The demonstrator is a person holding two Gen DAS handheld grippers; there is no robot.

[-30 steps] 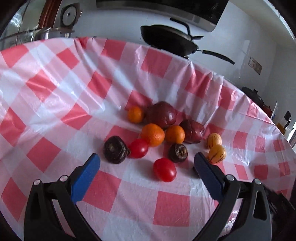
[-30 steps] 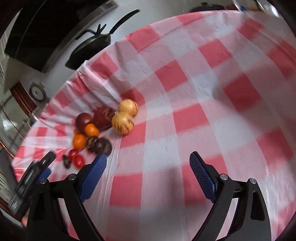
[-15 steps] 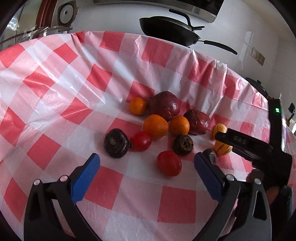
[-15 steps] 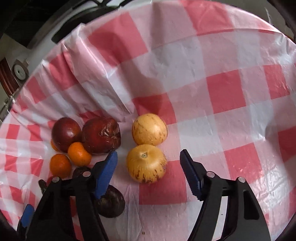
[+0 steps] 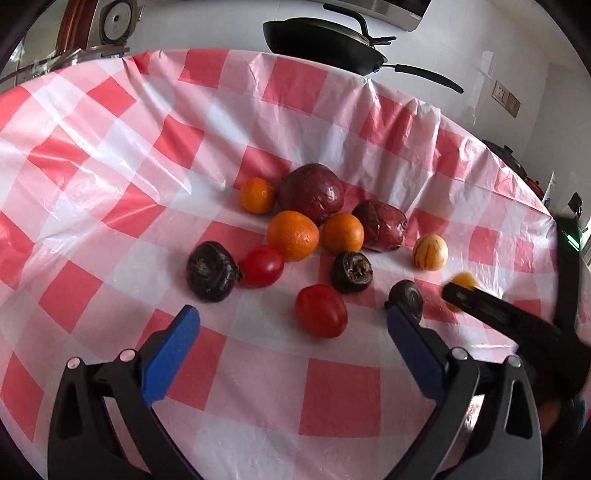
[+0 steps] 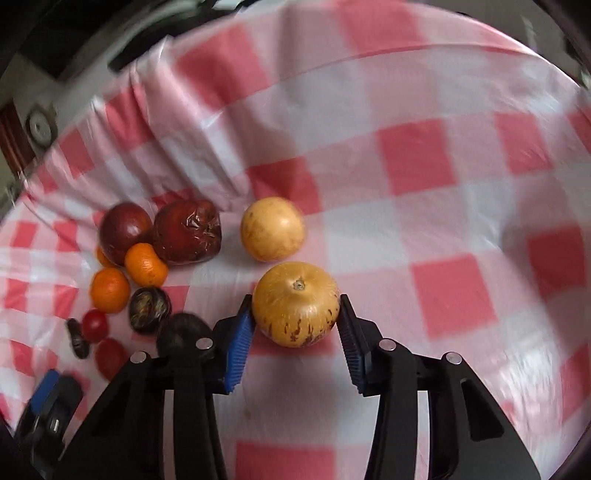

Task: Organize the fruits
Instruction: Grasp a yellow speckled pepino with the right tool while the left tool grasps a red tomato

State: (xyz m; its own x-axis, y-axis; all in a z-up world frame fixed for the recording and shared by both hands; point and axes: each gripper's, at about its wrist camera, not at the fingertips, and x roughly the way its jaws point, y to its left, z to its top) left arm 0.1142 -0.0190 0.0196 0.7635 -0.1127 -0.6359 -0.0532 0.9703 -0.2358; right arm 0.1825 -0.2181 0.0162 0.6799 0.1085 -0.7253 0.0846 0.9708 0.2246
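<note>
A heap of fruit lies on the red-checked cloth [image 5: 110, 155]: several oranges [image 5: 293, 235], two dark red fruits [image 5: 311, 193], two red tomatoes [image 5: 320, 310], several dark round fruits [image 5: 210, 270] and two yellow striped fruits. My right gripper [image 6: 294, 302] is closing its jaws on the nearer yellow striped fruit [image 6: 295, 304], and both blue pads touch its sides. The other yellow fruit [image 6: 272, 228] sits just beyond it. My left gripper [image 5: 291, 315] hovers open in front of the heap, with the nearer tomato beyond its fingertips. The right gripper's fingers [image 5: 480, 301] enter the left wrist view from the right.
A black pan [image 5: 325, 40] stands behind the table's far edge, against a white wall. A round lid [image 5: 118, 18] and metal ware sit at the back left. The cloth runs wide and bare to the right of the fruit [image 6: 461, 221].
The right gripper has come forward to the nearer yellow fruit and narrowed its jaws from wide open onto it. The left gripper has hardly moved.
</note>
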